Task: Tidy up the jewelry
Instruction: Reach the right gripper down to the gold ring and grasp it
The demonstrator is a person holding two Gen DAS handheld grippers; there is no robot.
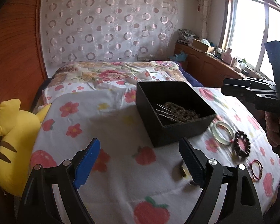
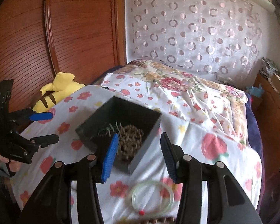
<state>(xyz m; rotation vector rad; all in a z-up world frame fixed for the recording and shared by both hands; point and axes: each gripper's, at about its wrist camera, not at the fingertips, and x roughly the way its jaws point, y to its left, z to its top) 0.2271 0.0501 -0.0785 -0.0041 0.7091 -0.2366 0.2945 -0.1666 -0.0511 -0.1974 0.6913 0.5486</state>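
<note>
- While both sets of fingers stand wide and hold nothing, the pale jade-like bangle (image 2: 152, 196) lies flat on the bed's flowered blanket (image 1: 121, 158), just in front of the right gripper (image 2: 140, 158) and just beside the black box (image 1: 174, 112).
- It looks rigid, smooth and probably brittle, so likely slippery; pinching across one side of the ring, inside to outside, seems safest.
- A dark beaded bracelet (image 1: 242, 146) touches the bangle; a thin corded bracelet (image 1: 255, 169) lies nearer still. Both look light and floppy, and should bunch when pinched anywhere.
- A beaded strand (image 1: 179, 112) already sits in the box.
- Soft bedding will likely give under pressure.
- The left gripper (image 1: 140, 158) hovers over bare blanket.
</note>
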